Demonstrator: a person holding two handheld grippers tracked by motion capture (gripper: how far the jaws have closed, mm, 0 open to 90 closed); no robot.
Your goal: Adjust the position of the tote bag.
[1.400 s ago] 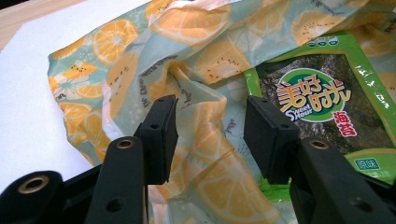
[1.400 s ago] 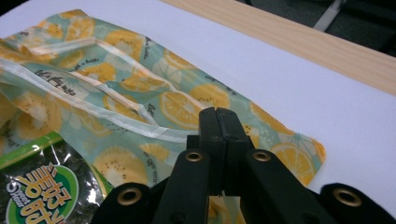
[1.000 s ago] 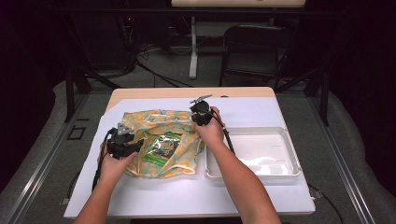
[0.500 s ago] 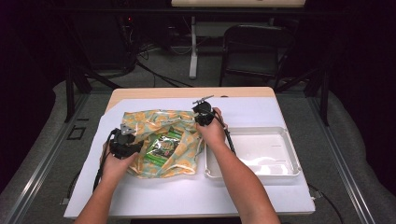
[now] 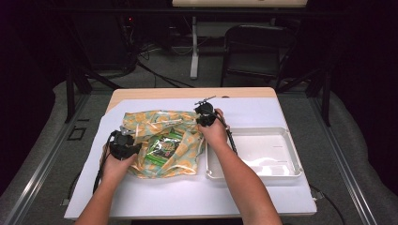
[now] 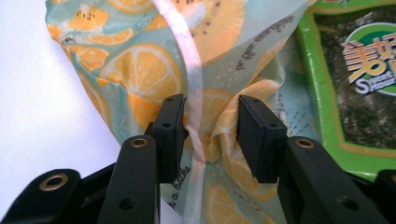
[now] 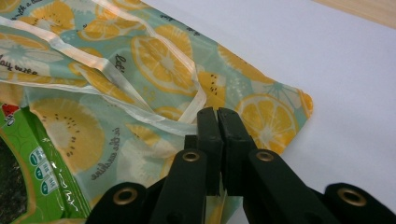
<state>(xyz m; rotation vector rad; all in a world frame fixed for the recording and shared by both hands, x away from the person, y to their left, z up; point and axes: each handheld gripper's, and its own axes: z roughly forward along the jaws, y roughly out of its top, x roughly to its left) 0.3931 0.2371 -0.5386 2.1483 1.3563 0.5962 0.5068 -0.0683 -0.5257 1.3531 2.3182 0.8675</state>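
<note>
Bag (image 5: 162,140): you see it lying on the table (image 5: 263,197), printed with orange slices, beside the tray (image 5: 281,172).
Left gripper (image 6: 209,119): your jaws have been closing around the bag's fold, not pressing.
Right gripper (image 7: 217,122): your jaws pinch the bag's edge.
Up close: a green packet (image 6: 359,70) is inside.

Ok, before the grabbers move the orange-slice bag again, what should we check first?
1. Right gripper pinches the bag edge: ok, jaws shut on the film.
2. Left gripper grips the bag: not ok, its jaws have just been closing, with a fold and the pale zip strip between them, but a gap remains.
3. Green snack packet sits inside the bag: ok.
4. White tray waits beside the bag: ok.
5. Bag mouth sealed: cannot tell.
</note>
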